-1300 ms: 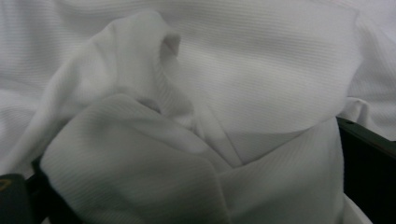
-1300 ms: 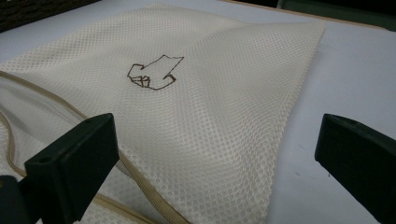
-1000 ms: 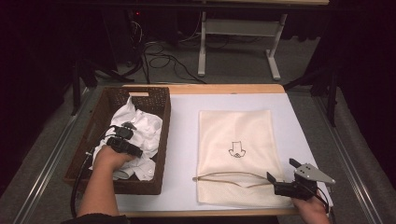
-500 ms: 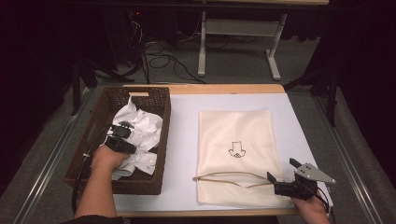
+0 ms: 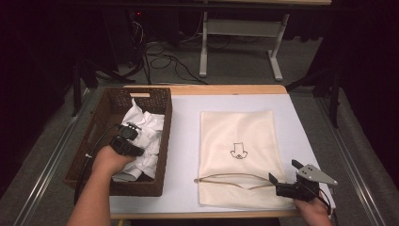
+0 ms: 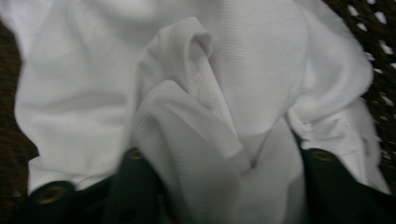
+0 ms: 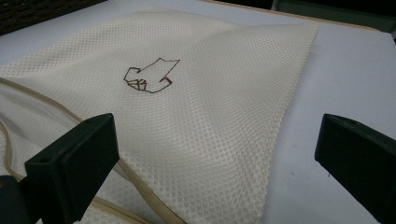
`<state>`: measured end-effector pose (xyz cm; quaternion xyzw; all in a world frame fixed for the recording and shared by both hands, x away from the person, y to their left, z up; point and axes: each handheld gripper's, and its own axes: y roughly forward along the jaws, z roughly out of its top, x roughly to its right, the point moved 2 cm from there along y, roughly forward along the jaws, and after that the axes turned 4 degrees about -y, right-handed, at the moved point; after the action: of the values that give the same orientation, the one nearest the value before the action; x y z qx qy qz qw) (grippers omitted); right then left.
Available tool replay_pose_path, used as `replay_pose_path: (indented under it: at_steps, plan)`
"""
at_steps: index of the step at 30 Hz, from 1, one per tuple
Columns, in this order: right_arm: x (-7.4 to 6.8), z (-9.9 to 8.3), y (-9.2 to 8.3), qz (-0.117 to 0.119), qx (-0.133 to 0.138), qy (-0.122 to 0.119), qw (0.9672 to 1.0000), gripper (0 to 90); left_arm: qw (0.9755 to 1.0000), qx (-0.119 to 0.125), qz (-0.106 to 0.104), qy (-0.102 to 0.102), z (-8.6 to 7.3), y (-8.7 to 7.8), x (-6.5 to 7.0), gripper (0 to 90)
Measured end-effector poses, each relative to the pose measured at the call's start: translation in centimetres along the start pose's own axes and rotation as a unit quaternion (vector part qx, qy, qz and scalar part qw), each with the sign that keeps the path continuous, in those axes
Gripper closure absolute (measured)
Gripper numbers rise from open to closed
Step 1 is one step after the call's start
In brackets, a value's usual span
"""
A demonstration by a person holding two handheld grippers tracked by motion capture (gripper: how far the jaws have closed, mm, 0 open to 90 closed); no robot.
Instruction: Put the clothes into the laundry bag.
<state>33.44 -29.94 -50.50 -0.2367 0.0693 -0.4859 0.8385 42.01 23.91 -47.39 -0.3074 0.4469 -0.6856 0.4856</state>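
Note:
A heap of white cloth (image 5: pixel 147 128) lies in a dark wicker basket (image 5: pixel 141 189) at the table's left. My left gripper (image 5: pixel 131 139) is down in the basket on that heap. In the left gripper view a bunched fold of the cloth (image 6: pixel 205 154) fills the gap between my left gripper's (image 6: pixel 229 170) jaws and touches both; the jaws have just been opening a little. A cream mesh bag (image 5: pixel 237 136) with a small dark drawing lies flat on the white mat. My right gripper (image 5: pixel 284 172) stands open at the bag's near right corner, over the mesh bag (image 7: pixel 187 116).
The bag's tan-edged mouth (image 5: pixel 226 177) gapes along its near side. The white mat (image 5: pixel 183 141) covers the wooden table between basket and bag. A metal frame (image 5: pixel 235 28) and cables lie on the floor beyond the table's far edge.
My left gripper has risen slightly inside the basket, with the cloth bunched up around it. The right gripper and the bag have kept still.

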Motion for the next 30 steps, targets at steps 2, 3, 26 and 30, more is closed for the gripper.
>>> replay_pose_path:
  at_steps: [2, 3, 26, 30]
  plan:
    - [0.2, 0.0, 0.0, -0.004, -0.002, 0.003, 1.0, 0.2, 0.9993, 0.02, 0.03, 0.006, -0.2, -0.3, -0.1, 36.6]
    - [0.3, -0.1, 0.0, -0.007, -0.003, 0.004, 1.0, 0.1, 0.9988, 0.027, 0.04, 0.007, -0.2, -0.4, -0.1, 29.0]
    - [0.4, -2.8, -0.9, 0.036, -0.115, 0.027, 0.9923, 65.3, 0.9943, -0.062, -0.028, -0.082, -1.2, 2.4, -1.7, 53.8]
    - [-0.9, -2.2, -0.4, 0.046, -0.113, 0.018, 0.9924, 77.4, 0.9955, -0.054, -0.03, -0.072, -1.1, 2.3, -1.4, 62.8]
